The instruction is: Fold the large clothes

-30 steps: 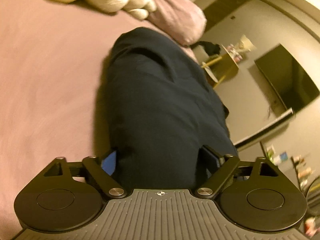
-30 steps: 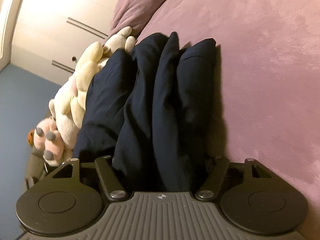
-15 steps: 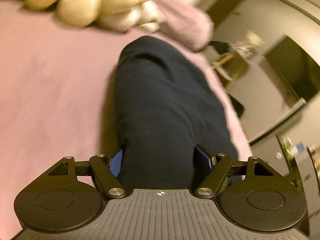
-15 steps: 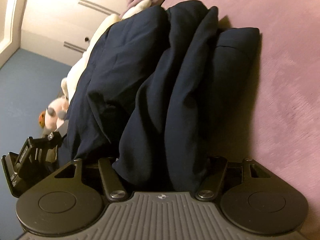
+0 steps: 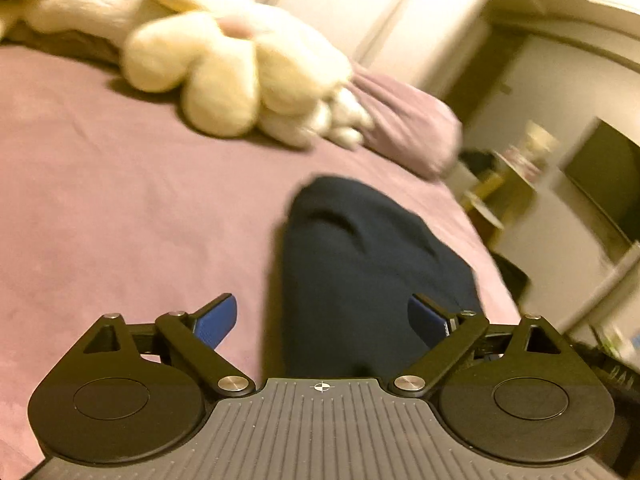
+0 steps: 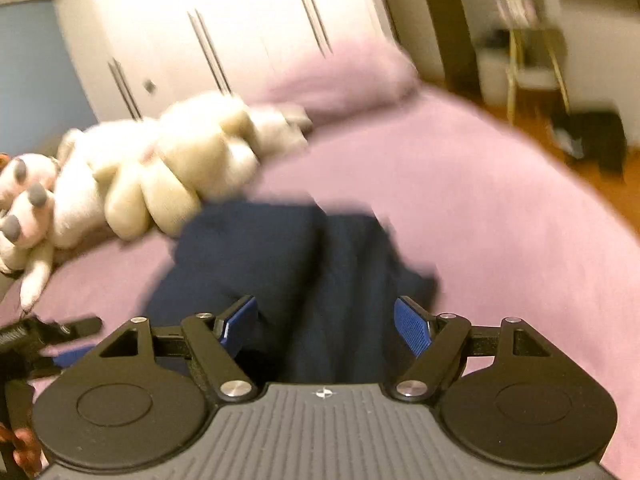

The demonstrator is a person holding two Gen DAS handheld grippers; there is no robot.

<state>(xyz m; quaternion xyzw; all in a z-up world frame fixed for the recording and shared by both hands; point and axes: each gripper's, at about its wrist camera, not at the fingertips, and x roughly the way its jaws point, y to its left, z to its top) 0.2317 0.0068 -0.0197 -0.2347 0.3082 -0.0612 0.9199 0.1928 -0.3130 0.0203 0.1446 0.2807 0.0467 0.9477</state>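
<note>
A dark navy garment lies folded in a long bundle on the pink bed. My left gripper hovers over its near end with jaws opening wide. Its left pad stands clear over the bedcover and nothing is pinched. In the right wrist view the same garment lies bunched with a few folds. My right gripper is above its near edge, jaws opening, pads off the cloth. The left gripper shows at that view's left edge.
Cream and pink plush toys lie at the head of the bed beside a pink pillow. A white wardrobe stands behind. To the right are a small gold side table, a dark screen and wooden floor.
Both grippers have let go of the garment, spread their jaws and drawn back and upward. The garment now rests smaller and lower in both views, with more of the bed and room showing.
</note>
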